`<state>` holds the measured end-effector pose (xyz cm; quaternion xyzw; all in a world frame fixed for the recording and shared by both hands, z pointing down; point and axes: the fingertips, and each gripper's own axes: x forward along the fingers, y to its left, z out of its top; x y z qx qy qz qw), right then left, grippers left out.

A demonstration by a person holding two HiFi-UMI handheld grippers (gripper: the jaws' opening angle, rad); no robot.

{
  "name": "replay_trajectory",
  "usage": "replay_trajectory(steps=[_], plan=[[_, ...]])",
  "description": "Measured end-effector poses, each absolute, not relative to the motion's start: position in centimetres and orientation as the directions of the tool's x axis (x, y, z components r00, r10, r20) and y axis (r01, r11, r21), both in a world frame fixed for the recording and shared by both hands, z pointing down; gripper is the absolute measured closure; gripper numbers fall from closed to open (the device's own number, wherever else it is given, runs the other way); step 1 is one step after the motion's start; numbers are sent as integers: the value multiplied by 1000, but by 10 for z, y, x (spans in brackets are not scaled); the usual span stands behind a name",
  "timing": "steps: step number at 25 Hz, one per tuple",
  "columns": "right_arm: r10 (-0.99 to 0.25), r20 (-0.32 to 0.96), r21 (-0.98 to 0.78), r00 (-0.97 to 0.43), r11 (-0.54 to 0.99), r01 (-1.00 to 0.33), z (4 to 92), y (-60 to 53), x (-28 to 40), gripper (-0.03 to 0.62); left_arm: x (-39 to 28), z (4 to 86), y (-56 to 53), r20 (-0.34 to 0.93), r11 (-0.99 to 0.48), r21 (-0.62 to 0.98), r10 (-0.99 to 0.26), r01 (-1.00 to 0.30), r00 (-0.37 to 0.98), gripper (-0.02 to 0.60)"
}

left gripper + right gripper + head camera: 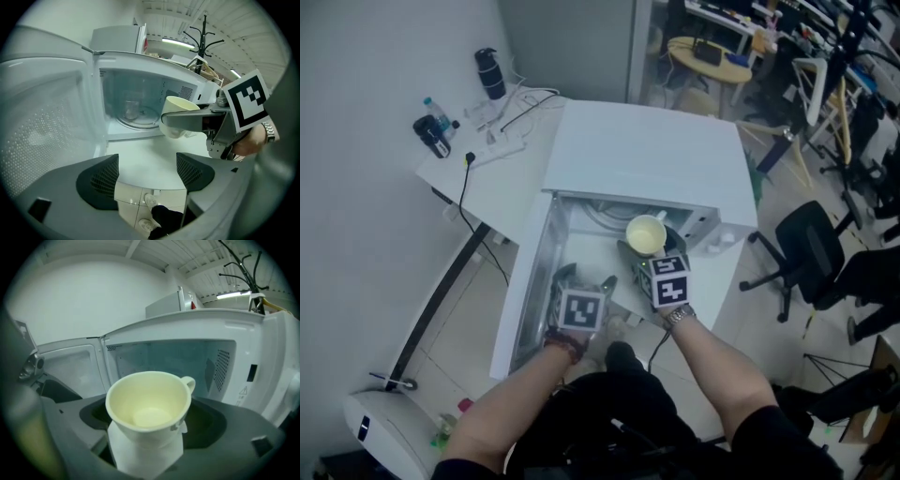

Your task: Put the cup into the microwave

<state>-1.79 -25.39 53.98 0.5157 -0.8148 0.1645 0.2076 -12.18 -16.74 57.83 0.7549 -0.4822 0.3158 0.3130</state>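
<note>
While the right gripper (645, 247) holds the cream cup (149, 404) clamped upright just before the microwave (154, 75), the left gripper (146, 174) waits empty, jaws apart. Recommended: advance level, clear the swung-out door (42, 122), and lower onto the turntable (137, 117).

The cup (149, 404) sits in the right tongs (149, 430) before the open microwave (647, 150), the left tongs (146, 176) to its left.

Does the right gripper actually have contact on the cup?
Touching. The right gripper view shows the cup clamped between the right gripper's jaws, lifted before the microwave.
</note>
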Motion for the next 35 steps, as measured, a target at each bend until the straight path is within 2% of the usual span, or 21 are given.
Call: replay_trajectory(steps=[14,35], plan=[[-763,504,-88,-404,421,-903,551,-322,-16,125,-119,586,-206,796,-302,166,-521,-939,308,201],[-766,523,-85,-373,388,-918,572,-359,-14,123,-119,597,-235,812,-280,173,-502,-944,297,201]])
